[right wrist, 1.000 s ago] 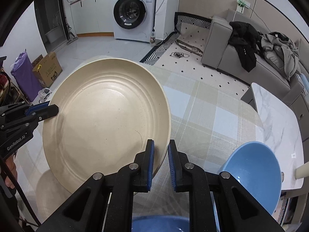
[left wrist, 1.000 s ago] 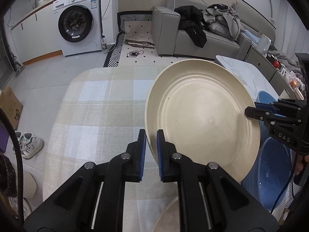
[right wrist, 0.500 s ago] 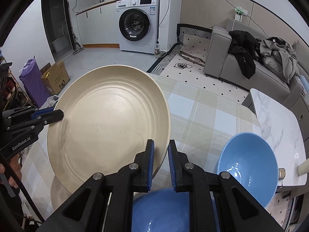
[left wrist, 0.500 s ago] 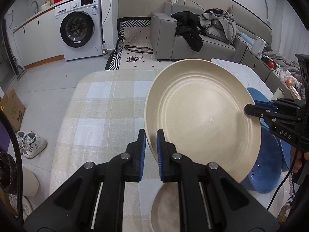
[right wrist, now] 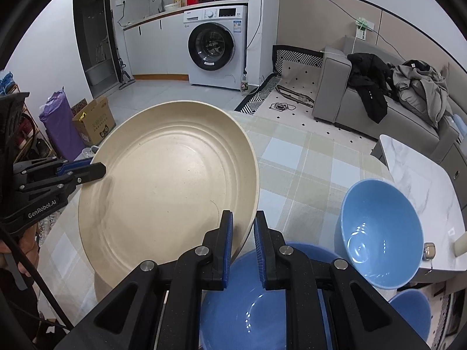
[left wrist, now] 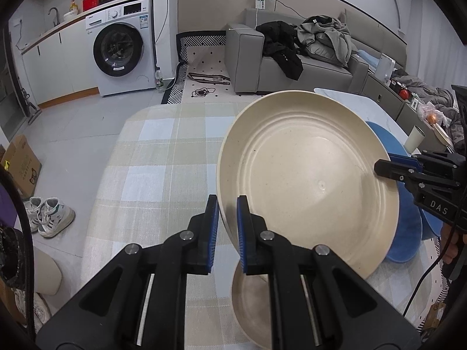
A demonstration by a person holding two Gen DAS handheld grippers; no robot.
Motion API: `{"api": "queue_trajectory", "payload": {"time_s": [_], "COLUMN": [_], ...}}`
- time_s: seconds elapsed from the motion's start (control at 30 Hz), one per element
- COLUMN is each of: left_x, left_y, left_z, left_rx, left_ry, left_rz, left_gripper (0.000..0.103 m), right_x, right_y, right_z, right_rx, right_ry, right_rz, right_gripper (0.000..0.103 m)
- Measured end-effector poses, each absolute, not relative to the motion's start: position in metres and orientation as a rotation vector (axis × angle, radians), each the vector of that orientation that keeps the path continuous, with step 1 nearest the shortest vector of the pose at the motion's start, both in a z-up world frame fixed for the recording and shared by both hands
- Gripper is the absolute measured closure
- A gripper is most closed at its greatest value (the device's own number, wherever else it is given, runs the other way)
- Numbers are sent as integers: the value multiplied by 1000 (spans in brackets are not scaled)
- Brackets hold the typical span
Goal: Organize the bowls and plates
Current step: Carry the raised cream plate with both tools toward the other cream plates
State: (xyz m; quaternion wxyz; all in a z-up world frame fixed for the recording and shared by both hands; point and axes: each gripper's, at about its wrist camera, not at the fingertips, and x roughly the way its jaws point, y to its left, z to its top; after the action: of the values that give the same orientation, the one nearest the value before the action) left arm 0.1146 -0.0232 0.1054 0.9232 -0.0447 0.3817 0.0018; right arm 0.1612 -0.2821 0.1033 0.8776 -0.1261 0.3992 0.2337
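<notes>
A large cream plate (left wrist: 306,180) hangs tilted above the checked tablecloth (left wrist: 163,175), held by its rim on two opposite sides. My left gripper (left wrist: 227,204) is shut on the plate's left edge. My right gripper (right wrist: 243,218) is shut on the plate (right wrist: 169,186) at its right edge. Each gripper also shows in the other's view: the right gripper (left wrist: 382,169) and the left gripper (right wrist: 99,170). Under the plate sits a smaller cream dish (left wrist: 251,300). A wide blue bowl (right wrist: 251,300) lies below my right gripper, and a deep blue bowl (right wrist: 382,233) stands to its right.
A small blue bowl (right wrist: 411,312) sits at the lower right. A white marble side table (right wrist: 423,169) with a cup (left wrist: 414,138) adjoins the table's right side. On the floor to the left are shoes (left wrist: 49,213) and a cardboard box (right wrist: 93,119); a sofa (left wrist: 292,67) stands behind.
Both grippers have carried the plate up and back toward the near side of the table. The cream dish and the wide blue bowl beneath it have come further into view.
</notes>
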Motion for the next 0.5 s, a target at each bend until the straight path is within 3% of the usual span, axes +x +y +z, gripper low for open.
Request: {"api": "queue_trajectory", "payload": {"time_s": [0.5], "left_x": [59], "left_y": [-34], "left_z": [89], "left_rx": [-58], "left_ry": [803], "left_rz": [-32], "left_gripper": [95], "right_x": [108], "right_y": [-291], "right_z": [98], "right_rx": [-230], "right_ry": [801], "right_rz": [508], "right_gripper": [88]}}
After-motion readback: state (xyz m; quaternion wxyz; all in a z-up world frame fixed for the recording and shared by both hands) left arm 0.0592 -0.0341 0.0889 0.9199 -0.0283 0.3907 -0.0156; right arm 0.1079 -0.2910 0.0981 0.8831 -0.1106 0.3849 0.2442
